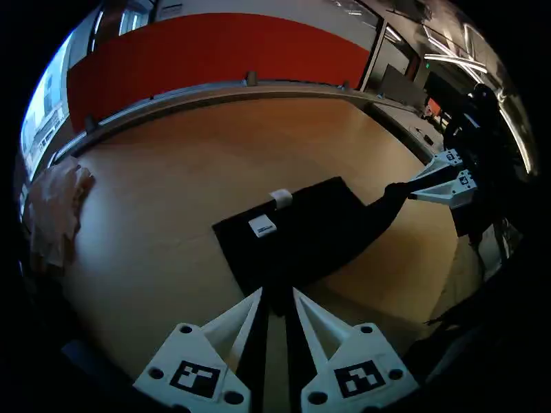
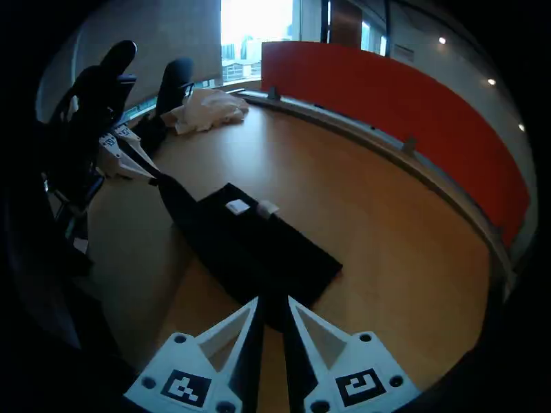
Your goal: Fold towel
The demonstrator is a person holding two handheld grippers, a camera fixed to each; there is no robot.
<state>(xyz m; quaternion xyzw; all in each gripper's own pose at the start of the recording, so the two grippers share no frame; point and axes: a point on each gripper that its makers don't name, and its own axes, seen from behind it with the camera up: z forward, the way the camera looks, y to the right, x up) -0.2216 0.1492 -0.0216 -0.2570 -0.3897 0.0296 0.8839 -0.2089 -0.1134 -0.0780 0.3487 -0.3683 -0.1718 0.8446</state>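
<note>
Left gripper [image 1: 277, 294] and right gripper [image 2: 273, 299] each clench 1 black towel [image 1: 310, 234] corner; we judge uneven lifting would skew the fold.

The left claw [image 1: 277, 297] reaches forward and low over the worktop, its two white fingers drawn close together and pinching a corner of the black towel [image 1: 303, 234] between their tips. The right claw [image 2: 273, 303] is held the same way, fingers nearly together with another corner nipped at the tips. In each view the other claw appears well apart from it, at the far end of the cloth, its narrowed fingers pointing inward and holding its corner lifted off the worktop.
</note>
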